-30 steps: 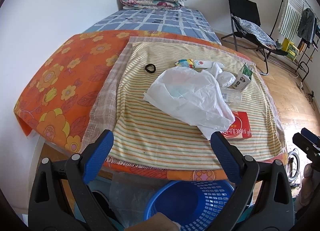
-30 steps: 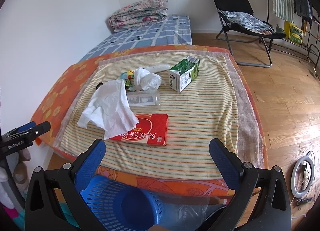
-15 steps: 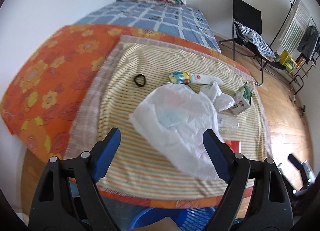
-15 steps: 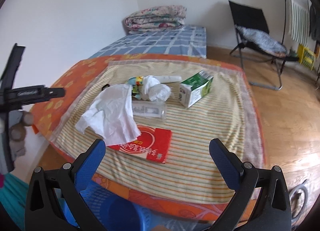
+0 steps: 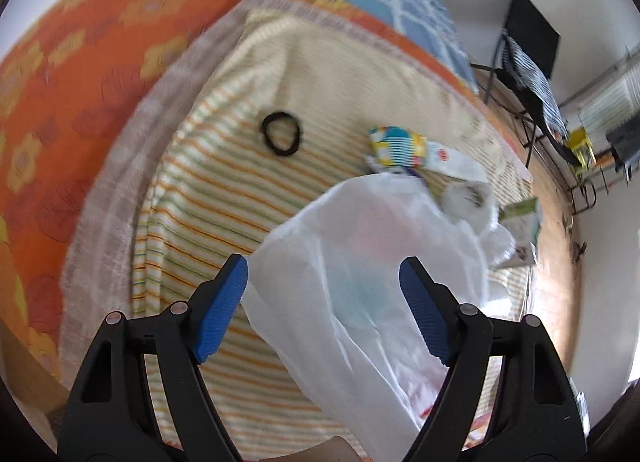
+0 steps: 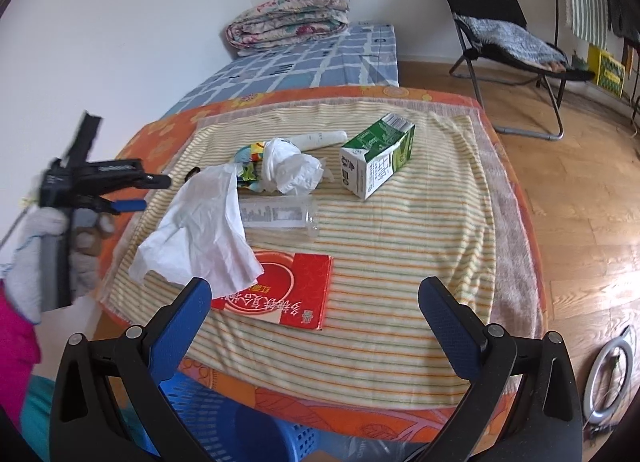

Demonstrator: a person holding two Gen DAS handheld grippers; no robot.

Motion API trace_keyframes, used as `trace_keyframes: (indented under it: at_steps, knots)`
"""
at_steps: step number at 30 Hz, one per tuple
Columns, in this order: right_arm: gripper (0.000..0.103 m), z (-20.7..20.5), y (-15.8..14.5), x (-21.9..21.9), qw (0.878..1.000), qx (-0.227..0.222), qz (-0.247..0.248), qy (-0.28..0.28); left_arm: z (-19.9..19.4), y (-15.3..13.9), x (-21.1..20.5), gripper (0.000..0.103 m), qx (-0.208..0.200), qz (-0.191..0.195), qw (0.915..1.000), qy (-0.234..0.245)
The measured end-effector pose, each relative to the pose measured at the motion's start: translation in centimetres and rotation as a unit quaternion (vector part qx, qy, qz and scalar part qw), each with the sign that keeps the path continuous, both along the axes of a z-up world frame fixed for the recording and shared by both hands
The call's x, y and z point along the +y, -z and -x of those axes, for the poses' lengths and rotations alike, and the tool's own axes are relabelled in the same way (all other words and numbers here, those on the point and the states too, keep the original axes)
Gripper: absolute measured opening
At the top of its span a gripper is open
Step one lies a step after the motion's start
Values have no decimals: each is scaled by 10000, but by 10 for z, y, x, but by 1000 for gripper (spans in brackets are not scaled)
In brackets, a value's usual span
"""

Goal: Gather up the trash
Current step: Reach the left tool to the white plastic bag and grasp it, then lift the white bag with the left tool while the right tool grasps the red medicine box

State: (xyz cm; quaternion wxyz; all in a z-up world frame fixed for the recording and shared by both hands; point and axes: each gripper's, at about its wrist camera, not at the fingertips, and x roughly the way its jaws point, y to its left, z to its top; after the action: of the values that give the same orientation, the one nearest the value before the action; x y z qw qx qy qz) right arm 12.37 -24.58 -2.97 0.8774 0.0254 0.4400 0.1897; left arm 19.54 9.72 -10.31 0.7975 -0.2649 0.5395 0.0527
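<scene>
A: Right wrist view, nearest first: the right gripper (image 6: pixel 314 310) has its blue fingers (image 6: pixel 182 322) spread wide and holds nothing. Under it, at the bottom edge, sits a blue perforated basket (image 6: pixel 240 418).

B: And just past the fingertips?

A: A red packet (image 6: pixel 288 294) with Chinese print lies flat on the striped cloth (image 6: pixel 420 246). A crumpled white plastic bag (image 6: pixel 200 234) overlaps the packet's left corner. Behind that, mid-frame, a clear plastic bottle (image 6: pixel 280 214) lies on its side, then a wad of white paper (image 6: pixel 292 170), a colourful wrapper (image 6: pixel 248 158), a white tube (image 6: pixel 320 138) and a green milk carton (image 6: pixel 376 158) tipped over.

B: Left side?

A: At the left edge, the left gripper (image 6: pixel 136 192) is held in a gloved hand (image 6: pixel 52 246), seen side-on. In the left wrist view its fingers (image 5: pixel 222 310) stand wide apart, the left gripper (image 5: pixel 324 274) hanging over the white plastic bag (image 5: pixel 372 262), gripping nothing. Farther up lies a black hair tie (image 5: pixel 282 133).

B: Background?

A: A folded quilt (image 6: pixel 288 22) upper centre, a black folding chair (image 6: pixel 508 42) upper right.
</scene>
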Motion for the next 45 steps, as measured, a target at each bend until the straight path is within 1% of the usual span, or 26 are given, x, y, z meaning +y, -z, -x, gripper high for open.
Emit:
trace_keyframes:
  at_steps: [2, 4, 6, 8, 11, 12, 14, 16, 17, 18, 20, 21, 23, 25, 26, 27, 29, 30, 34, 38, 42, 45]
  knots:
    - [103, -1, 0, 2, 10000, -11, 8, -6, -4, 13, 7, 81, 95, 320, 9994, -102]
    - [103, -1, 0, 3, 10000, -24, 22, -24, -5, 24, 8, 81, 175, 720, 9972, -39]
    - [103, -3, 1, 4, 10000, 1, 18, -37, -5, 28, 0, 81, 223, 848, 9960, 185]
    - [103, -4, 2, 5, 10000, 43, -16, -41, -5, 27, -12, 81, 278, 821, 9952, 456]
    - [103, -4, 1, 6, 9999, 83, -71, -48, 2, 16, -34, 81, 247, 599, 9946, 816]
    - [103, -4, 1, 7, 9999, 76, -68, -57, 5, 11, -44, 81, 210, 468, 9937, 995]
    - [103, -4, 0, 9, 9999, 59, -51, -79, 8, 5, -59, 81, 177, 127, 9921, 1236]
    - [103, -4, 2, 10, 9999, 63, -20, -104, 12, 2, -77, 81, 218, -298, 9885, 1467]
    - [103, -4, 3, 11, 9999, 79, -12, -117, 14, 5, -81, 81, 237, -448, 9868, 1536]
    - [103, -5, 5, 11, 9998, 114, -5, -143, 15, 8, -89, 81, 295, -677, 9842, 1608]
    - [103, -6, 9, 14, 9996, 203, -3, -205, 18, 14, -94, 80, 377, -917, 9820, 1606]
    - [103, -7, 11, 16, 9994, 247, 7, -237, 16, 18, -95, 77, 405, -941, 9822, 1572]
    - [103, -10, 17, 22, 9989, 340, 39, -318, 16, 24, -94, 46, 546, -896, 9830, 1509]
    - [103, -15, 23, 29, 9983, 426, 97, -399, 15, 28, -93, 37, 610, -829, 9844, 1425]
    - [103, -16, 26, 32, 9980, 432, 130, -444, 15, 28, -93, 31, 609, -831, 9848, 1400]
    - [103, -19, 28, 38, 9974, 433, 198, -539, 16, 27, -93, 29, 602, -845, 9850, 1381]
    - [103, -23, 33, 47, 9960, 395, 395, -691, 19, 23, -90, 18, 553, -834, 9859, 1345]
    - [103, -26, 36, 53, 9949, 361, 528, -777, 19, 21, -88, 16, 524, -820, 9864, 1323]
    - [103, -38, 44, 67, 9914, 368, 657, -1070, 24, 16, -70, 8, 405, -821, 9882, 1231]
    - [103, -57, 52, 76, 9895, 462, 676, -1191, 30, 10, -51, 8, 324, -801, 9900, 1119]
    - [103, -71, 65, 87, 9863, 592, 720, -1364, 38, 5, -31, 7, 264, -894, 9905, 1011]
    - [103, -81, 74, 89, 9854, 730, 655, -1391, 46, -1, -11, 7, 214, -869, 9919, 905]
